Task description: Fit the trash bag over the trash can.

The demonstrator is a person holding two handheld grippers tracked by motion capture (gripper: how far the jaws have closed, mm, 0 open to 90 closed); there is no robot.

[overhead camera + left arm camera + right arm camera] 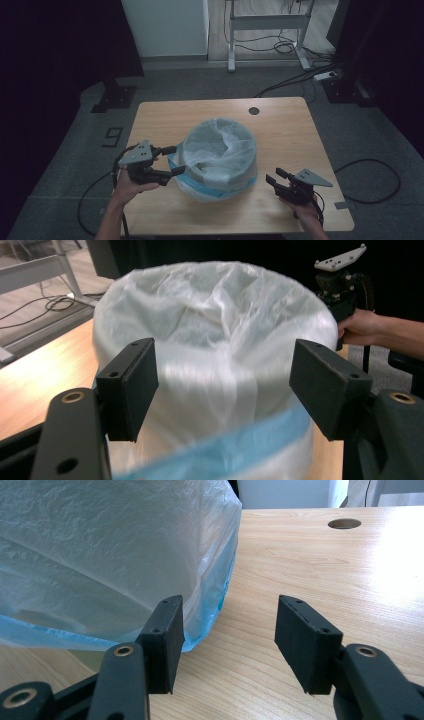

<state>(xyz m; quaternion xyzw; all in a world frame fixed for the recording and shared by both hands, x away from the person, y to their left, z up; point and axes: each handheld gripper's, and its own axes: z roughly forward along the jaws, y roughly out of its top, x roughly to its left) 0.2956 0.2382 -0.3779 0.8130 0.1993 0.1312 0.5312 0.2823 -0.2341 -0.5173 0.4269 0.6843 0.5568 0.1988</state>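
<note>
- Mid-frame in the high view I see a round bin (pixel 220 155) on the wooden table (pixel 290 135), lined with a white bag (pixel 225 142) folded over its rim; a blue band circles the base.
- My left gripper (pixel 172 160) sits spread wide at the bin's left wall, gripping nothing.
- My right gripper (pixel 275 177), lower right, is spread and empty, with bare tabletop around it up to the right edge.
</note>
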